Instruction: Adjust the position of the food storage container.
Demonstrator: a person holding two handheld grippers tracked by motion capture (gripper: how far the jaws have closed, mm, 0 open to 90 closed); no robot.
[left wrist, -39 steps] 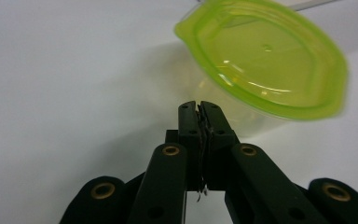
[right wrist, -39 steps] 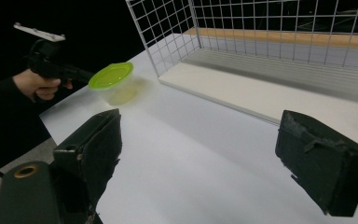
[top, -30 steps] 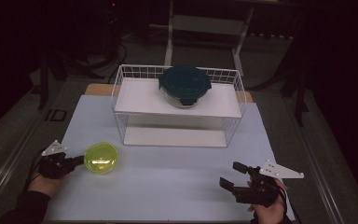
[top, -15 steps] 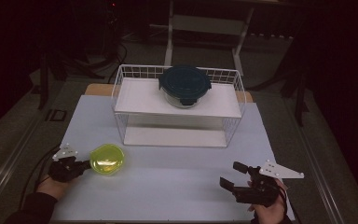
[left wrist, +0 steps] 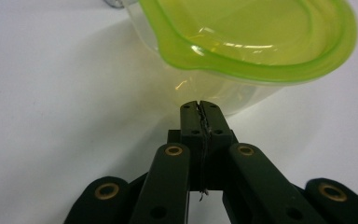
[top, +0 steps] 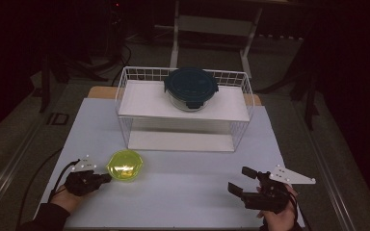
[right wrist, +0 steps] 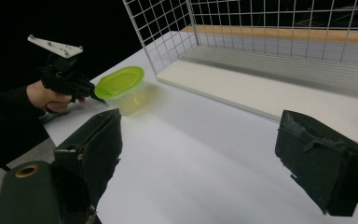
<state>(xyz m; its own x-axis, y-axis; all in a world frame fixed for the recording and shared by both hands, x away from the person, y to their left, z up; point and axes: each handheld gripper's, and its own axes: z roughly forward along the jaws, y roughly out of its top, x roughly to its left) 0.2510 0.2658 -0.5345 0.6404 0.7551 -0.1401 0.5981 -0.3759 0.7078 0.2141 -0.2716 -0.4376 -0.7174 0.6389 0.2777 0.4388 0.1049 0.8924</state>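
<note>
The tub (top: 124, 166), a small clear plastic pot under a lime-green lid (left wrist: 256, 35), sits on the white table (top: 183, 192) at the near left, in front of the wire rack's left end. Since a second ago it has slid rightward and toward the person, nudged along by the left gripper (top: 107, 177); it looks to be pushed into position rather than picked up.

The left gripper is clenched, jaws pressed together with nothing between them, their tips at the tub's wall just under the lid rim (whether touching I cannot tell). The right gripper (top: 241, 180) hovers at the near right, jaws spread wide and empty, well apart from the tub.

The wire rack (top: 125, 86) is a white grid frame with flat white shelves. On its upper shelf stands a round glass container (top: 191, 89) with a dark teal clip lid.
</note>
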